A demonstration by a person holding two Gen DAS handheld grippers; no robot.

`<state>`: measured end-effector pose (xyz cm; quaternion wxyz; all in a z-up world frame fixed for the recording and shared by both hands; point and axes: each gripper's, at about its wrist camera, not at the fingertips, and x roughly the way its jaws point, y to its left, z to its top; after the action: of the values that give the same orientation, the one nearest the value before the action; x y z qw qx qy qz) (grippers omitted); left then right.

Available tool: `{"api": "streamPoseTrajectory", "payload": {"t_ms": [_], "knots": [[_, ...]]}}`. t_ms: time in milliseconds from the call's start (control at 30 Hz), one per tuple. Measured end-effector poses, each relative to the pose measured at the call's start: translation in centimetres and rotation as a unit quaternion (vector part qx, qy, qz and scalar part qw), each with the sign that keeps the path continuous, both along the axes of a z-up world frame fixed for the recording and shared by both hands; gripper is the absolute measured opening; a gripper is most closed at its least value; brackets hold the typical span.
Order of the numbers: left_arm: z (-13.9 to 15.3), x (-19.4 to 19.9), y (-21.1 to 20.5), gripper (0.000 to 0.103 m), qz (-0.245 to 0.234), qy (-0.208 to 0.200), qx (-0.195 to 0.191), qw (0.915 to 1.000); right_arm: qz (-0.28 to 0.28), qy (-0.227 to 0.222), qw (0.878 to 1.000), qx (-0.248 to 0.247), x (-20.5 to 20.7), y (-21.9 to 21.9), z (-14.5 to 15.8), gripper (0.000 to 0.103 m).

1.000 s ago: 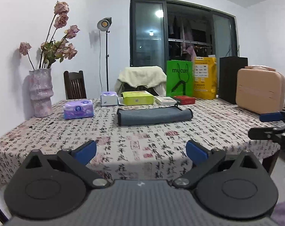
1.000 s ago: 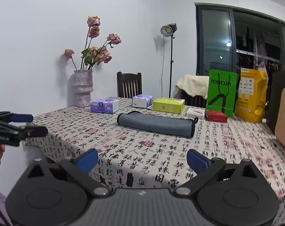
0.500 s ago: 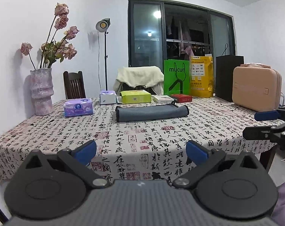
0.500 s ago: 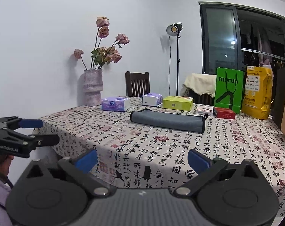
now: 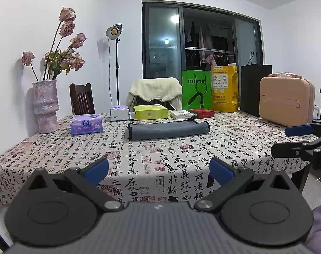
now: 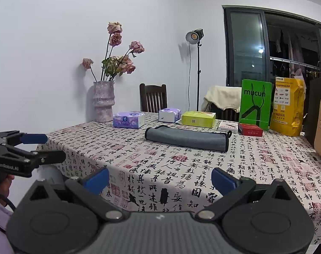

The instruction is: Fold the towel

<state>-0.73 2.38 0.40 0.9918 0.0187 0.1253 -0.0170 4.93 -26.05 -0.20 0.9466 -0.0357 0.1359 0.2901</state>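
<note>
A grey towel [image 5: 167, 130] with black edging lies folded in a long narrow strip across the middle of the table; it also shows in the right wrist view [image 6: 186, 138]. My left gripper [image 5: 158, 170] is open and empty, held off the table's near edge, well short of the towel. My right gripper [image 6: 160, 180] is open and empty, also back from the near edge. Each gripper shows at the side of the other's view: the right gripper [image 5: 296, 140] and the left gripper [image 6: 39, 148].
The table has a calligraphy-print cloth [image 5: 160, 158]. Behind the towel stand a vase of dried roses [image 5: 45, 105], tissue packs [image 5: 86, 124], a yellow-green box [image 5: 150, 111], a red box [image 5: 201, 113], green and yellow bags [image 5: 196, 90] and a pink case [image 5: 286, 103]. Chairs stand beyond.
Both grippers have drawn back from the table and risen slightly, so the towel looks farther and more of the near cloth edge shows. Both stay open.
</note>
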Motion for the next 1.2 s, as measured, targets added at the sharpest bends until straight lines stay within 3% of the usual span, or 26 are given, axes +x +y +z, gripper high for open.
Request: {"api": "streamPoseTrajectory", "payload": {"t_ms": [1200], "knots": [[0.02,-0.19,-0.32,0.103,-0.002,-0.004,0.002,1.0000,0.000,0.000,1.000,-0.002,-0.13,0.17,-0.10,0.103]]}}
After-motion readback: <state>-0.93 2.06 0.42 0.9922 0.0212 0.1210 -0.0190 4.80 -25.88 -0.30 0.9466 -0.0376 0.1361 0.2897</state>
